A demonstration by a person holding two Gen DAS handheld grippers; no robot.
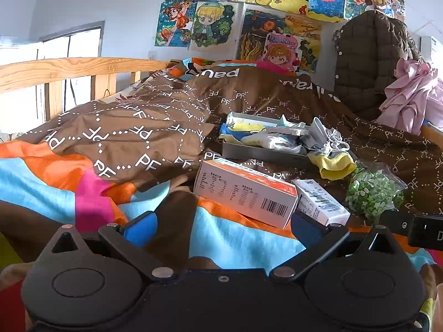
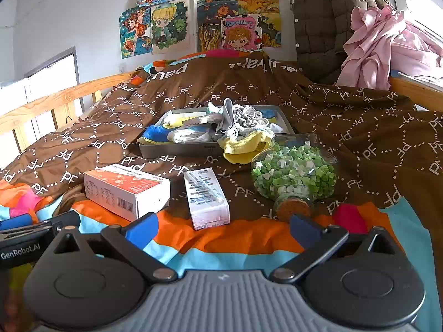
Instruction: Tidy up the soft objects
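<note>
my left claw sits low over the bed, its blue pads spread wide apart with nothing between them. my right claw is the same, pads apart and empty, hovering above the orange and blue stripe of the duvet. the soft things, a heap of socks in white, blue and yellow, lie in the grey tray at 12 o'clock from the right claw, well apart from it. a yellow sock hangs over the tray's near right corner, touching the glass jar of green and white pieces that lies on its side at 1 o'clock. an orange and white box lies at 10 o'clock, and a small white carton sits near 12, between box and jar. in the left view the box is at 12 o'clock, close ahead.
</note>
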